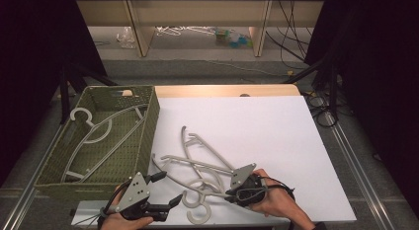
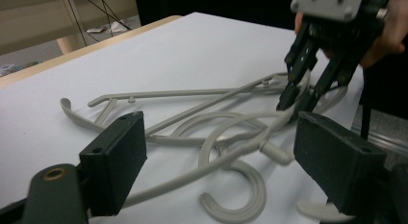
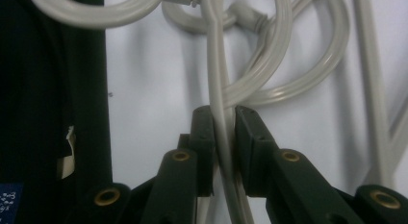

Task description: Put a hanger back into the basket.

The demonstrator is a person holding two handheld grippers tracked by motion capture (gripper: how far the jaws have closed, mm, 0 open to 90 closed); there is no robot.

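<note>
We have the right hand-held gripper (image 3: 223,152) clenched on a thin arm of a grey plastic hanger (image 1: 207,166) — tangled with others near us on the white counter (image 1: 276,136); left hand-held gripper (image 2: 216,161) released, just beside.

Both grippers are chunky black plastic. The left gripper (image 1: 166,191) and the right gripper (image 1: 230,193) each carry a grey three-cornered plate on top, dotted with small holes. The jaws end in flat black pads (image 2: 115,156), with brass-coloured rivets (image 3: 107,195) at the joints. A black cable (image 1: 281,184) loops off the right one.
</note>
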